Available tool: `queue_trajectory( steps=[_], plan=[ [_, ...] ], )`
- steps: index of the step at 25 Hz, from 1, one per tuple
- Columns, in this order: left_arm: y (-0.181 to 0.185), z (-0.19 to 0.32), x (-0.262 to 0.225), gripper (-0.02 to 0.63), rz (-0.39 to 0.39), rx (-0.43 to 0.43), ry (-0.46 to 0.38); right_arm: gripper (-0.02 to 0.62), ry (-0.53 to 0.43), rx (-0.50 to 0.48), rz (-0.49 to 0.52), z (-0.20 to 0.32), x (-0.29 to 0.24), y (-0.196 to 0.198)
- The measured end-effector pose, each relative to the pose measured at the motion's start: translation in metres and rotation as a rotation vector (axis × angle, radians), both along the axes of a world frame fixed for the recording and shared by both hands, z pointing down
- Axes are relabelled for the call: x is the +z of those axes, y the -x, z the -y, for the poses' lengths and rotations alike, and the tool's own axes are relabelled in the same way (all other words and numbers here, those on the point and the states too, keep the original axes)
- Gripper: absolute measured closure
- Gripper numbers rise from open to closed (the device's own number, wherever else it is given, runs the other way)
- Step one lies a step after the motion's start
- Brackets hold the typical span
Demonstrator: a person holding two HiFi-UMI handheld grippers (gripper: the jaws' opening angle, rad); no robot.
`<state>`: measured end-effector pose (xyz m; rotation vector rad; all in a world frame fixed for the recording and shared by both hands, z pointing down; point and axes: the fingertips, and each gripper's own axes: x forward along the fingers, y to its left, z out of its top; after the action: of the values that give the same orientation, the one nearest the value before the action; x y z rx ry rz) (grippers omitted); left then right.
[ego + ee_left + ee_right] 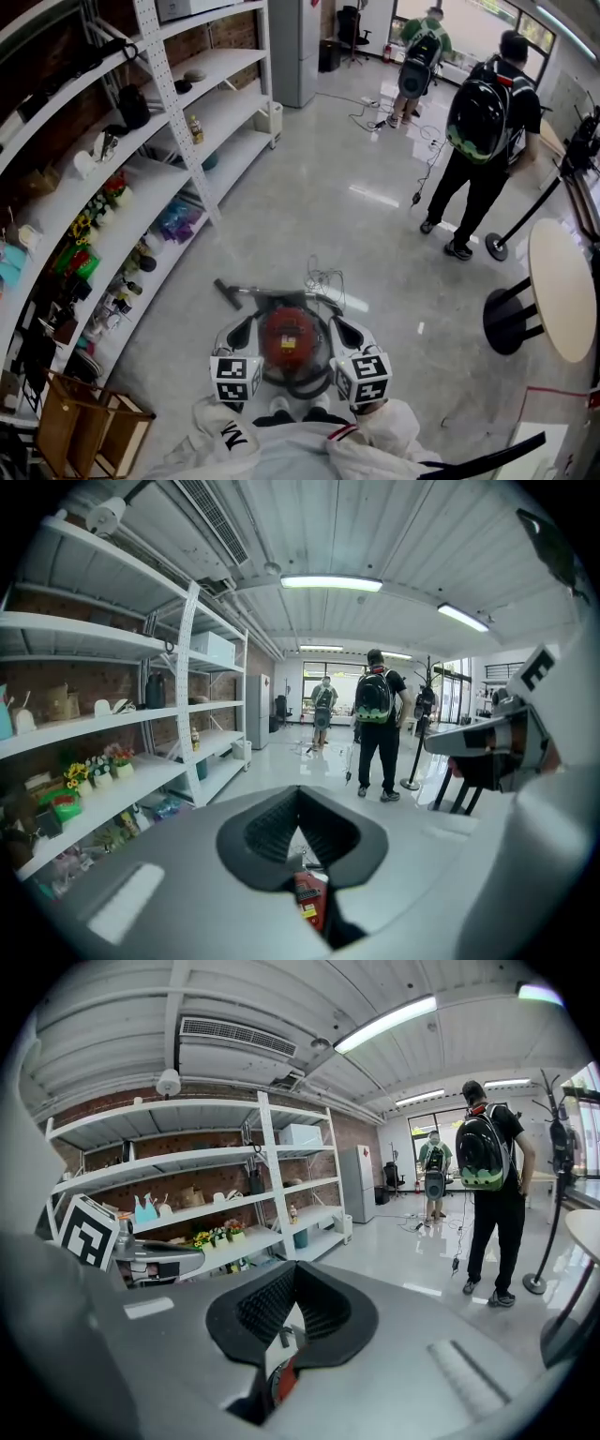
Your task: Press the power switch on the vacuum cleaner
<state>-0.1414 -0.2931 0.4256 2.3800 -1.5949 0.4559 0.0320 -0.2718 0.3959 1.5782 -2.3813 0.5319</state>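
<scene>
Vacuum cleaner, red-bodied, sits on the floor right below the person, between the 2 claws. The left claw and the right claw hover over its sides, each pinched closed and holding nothing. This looks like the approach. The power switch cannot be made out, so 1 closed tip must next find it and press down.

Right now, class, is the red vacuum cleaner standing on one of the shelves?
No, the vacuum cleaner sits on the grey floor, apart from the shelves.
</scene>
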Motion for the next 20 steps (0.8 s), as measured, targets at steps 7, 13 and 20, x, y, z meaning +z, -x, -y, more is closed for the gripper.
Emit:
queue_trajectory(
  steps=[7,13,20],
  plan=[
    [0.004,-0.004,-0.015,0.606,-0.014,0.027,-0.053,0.595,-0.046,0.023,-0.013,-0.006,-0.018,0.009],
    [0.013,-0.017,-0.008,0.606,-0.039,0.05,-0.038,0.595,-0.032,0.048,-0.029,-0.02,-0.011,0.02],
    [0.04,-0.029,0.007,0.606,-0.047,0.035,-0.004,0.595,-0.008,0.052,-0.047,-0.028,-0.003,0.037]
  ],
)
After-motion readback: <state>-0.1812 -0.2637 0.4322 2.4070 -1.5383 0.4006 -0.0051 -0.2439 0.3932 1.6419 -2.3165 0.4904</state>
